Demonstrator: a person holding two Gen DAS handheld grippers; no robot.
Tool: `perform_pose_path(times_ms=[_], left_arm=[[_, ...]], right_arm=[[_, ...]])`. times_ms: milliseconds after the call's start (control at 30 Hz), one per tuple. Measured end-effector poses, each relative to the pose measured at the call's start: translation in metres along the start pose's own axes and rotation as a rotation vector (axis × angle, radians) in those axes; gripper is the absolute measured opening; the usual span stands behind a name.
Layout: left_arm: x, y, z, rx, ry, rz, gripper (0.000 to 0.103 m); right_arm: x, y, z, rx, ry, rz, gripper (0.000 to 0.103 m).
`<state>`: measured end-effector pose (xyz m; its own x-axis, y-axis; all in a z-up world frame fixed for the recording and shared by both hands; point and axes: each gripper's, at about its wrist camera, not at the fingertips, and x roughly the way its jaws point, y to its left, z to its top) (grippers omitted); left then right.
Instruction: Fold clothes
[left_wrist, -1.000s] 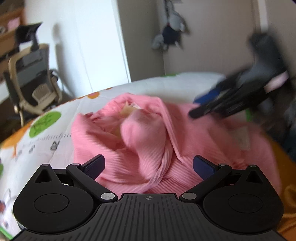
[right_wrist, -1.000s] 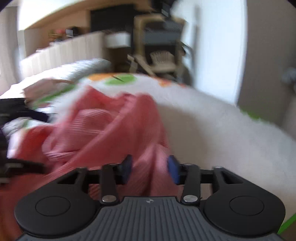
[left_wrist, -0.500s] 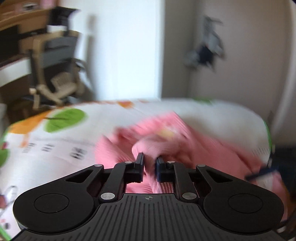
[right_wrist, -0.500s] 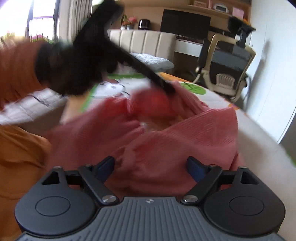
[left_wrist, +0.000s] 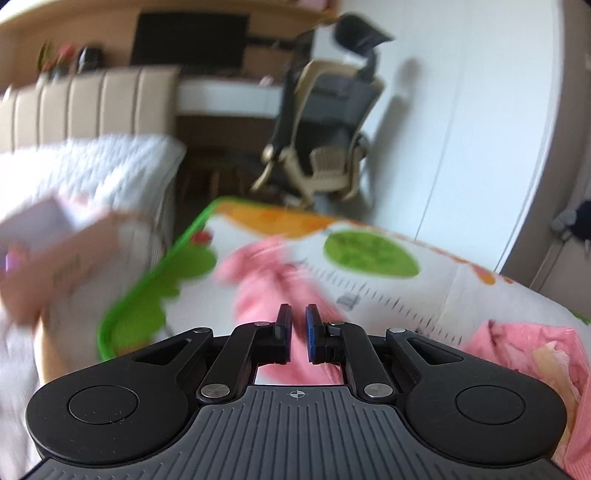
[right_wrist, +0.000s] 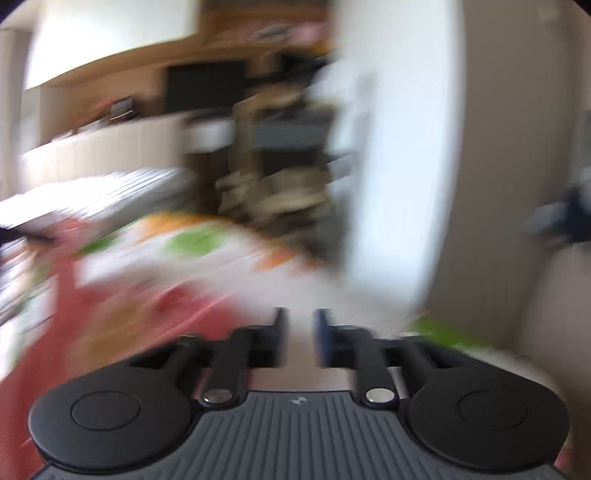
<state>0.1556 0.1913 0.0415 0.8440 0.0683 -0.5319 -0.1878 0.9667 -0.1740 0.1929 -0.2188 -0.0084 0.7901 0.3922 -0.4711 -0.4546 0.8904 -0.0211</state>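
Left gripper (left_wrist: 298, 328) went from spread wide a second ago to pinched down on a strip of the pink garment (left_wrist: 273, 288), now drawn out toward the office chair (left_wrist: 325, 147). Rest of the garment is bunched on the bed quilt (left_wrist: 443, 288), nearer than the chair. Right gripper (right_wrist: 300, 334): narrow gap, too blurred to tell if it holds cloth. Reads as spreading out, not yet a fold.

Office chair (left_wrist: 325, 122) by desk; dark monitor (left_wrist: 190, 38); perhaps a headboard (left_wrist: 88, 107).
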Motion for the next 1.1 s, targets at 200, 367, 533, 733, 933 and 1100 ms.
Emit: perform_pose_path(times_ms=[200, 367, 533, 733, 933, 1100], left_arm=[[0.007, 0.043, -0.023, -0.254, 0.103, 0.035, 0.028], [-0.008, 0.037, -0.023, -0.224, 0.079, 0.006, 0.052], [-0.02, 0.02, -0.016, -0.182, 0.056, -0.056, 0.075], [-0.029, -0.011, -0.015, -0.155, 0.066, -0.246, 0.087], [-0.018, -0.052, -0.026, -0.094, 0.108, -0.365, 0.093], [-0.013, -0.068, -0.029, -0.065, 0.122, -0.413, 0.093]], right_arm=[[-0.006, 0.106, -0.06, -0.219, 0.156, 0.391, 0.079], [0.021, 0.135, -0.082, -0.328, 0.232, 0.351, 0.037], [0.02, 0.075, -0.035, -0.151, 0.09, 0.157, 0.014], [0.015, -0.036, 0.009, -0.173, -0.146, -0.465, 0.013], [0.079, -0.126, -0.027, 0.002, 0.09, -0.583, 0.019], [0.079, -0.118, -0.035, 0.132, 0.084, -0.605, 0.032]])
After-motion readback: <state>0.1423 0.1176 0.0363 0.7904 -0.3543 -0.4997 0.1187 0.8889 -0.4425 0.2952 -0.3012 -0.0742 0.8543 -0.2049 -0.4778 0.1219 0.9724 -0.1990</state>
